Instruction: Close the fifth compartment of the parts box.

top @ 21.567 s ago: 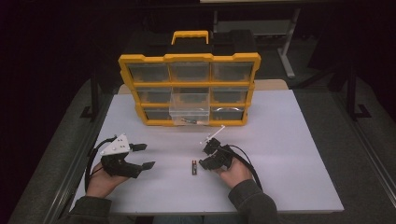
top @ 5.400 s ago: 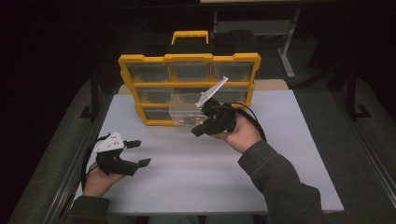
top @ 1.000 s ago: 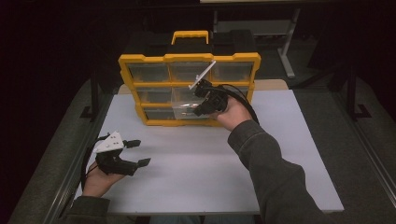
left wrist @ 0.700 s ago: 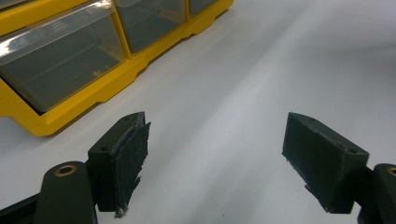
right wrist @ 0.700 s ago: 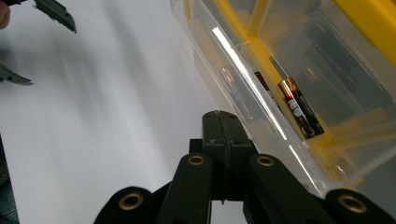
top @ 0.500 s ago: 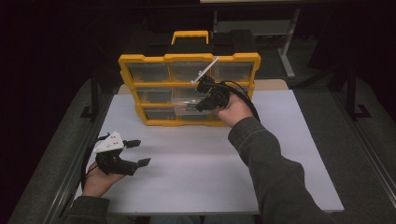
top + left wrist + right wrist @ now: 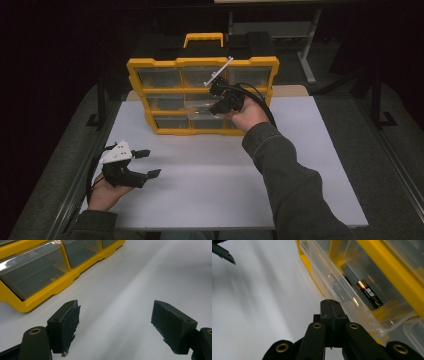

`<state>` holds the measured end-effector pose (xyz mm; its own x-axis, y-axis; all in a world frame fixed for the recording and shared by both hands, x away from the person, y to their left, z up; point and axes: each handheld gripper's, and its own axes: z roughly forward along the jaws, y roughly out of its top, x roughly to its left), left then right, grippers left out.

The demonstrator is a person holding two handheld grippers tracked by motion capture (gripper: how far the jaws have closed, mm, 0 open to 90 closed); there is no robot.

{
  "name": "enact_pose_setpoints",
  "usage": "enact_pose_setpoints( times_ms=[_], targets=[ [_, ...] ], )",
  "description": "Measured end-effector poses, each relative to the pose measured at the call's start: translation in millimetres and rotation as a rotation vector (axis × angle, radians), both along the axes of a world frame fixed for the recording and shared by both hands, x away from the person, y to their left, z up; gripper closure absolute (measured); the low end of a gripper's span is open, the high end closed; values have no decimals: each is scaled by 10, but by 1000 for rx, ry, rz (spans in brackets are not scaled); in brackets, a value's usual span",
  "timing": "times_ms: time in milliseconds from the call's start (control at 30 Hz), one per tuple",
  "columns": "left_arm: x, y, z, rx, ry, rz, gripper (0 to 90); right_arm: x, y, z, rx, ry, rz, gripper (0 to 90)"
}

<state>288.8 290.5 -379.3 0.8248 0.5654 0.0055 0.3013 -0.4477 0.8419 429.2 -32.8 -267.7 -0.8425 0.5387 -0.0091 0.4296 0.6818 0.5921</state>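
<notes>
Two grippers, one organiser, one battery, entered as they lie.

Item one: my right gripper (image 7: 223,100), held at the front of the yellow organiser (image 7: 150,65) that stands along the far edge of the white table (image 7: 320,165). Its jaws are clenched flat against each other with nothing between them, as the right gripper view shows (image 7: 329,305). The tips sit against the front wall of a clear drawer (image 7: 322,272) that is pulled partway out of the middle row.

Item two: battery (image 7: 369,293), black and copper-coloured, lying inside that pulled-out drawer. In the right gripper view it lies beyond the clear wall, above and to the right of my closed jaw tips, near them but apart, with the plastic between. It rests on the drawer floor on its side.

Item three: my left gripper (image 7: 134,168), held in my hand near the table's near left corner, well apart from the organiser. Its jaws are released and stand wide, with only bare tabletop between them in the left gripper view (image 7: 115,322). The organiser's bottom row of drawers shows beyond them at upper left (image 7: 32,272).

Item four: yellow carrying handle (image 7: 204,39), upright on top of the organiser.
</notes>
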Motion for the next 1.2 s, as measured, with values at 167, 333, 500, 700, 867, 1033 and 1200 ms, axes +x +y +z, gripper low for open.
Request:
enact_pose_setpoints(
  times_ms=[167,333,500,700,867,1033,1200],
  targets=[
    [-1,0,1,1,-1,1,220,31,9,14,7,-9,-11,894],
    [-2,0,2,2,-1,0,221,64,4,2,9,-18,-25,894],
    [-2,0,0,0,-1,1,220,96,-3,-10,12,-39,-35,894],
    [-1,-2,-2,1,-3,1,221,111,-9,-8,14,-46,-72,895],
    [2,-2,-2,5,-6,-1,221,119,-21,-9,17,-62,-89,895],
    [1,-4,-1,5,-4,1,221,139,-44,-10,19,-82,-115,895],
    [4,-3,0,10,-1,5,222,147,-45,-22,13,-108,-130,895]
  ],
)
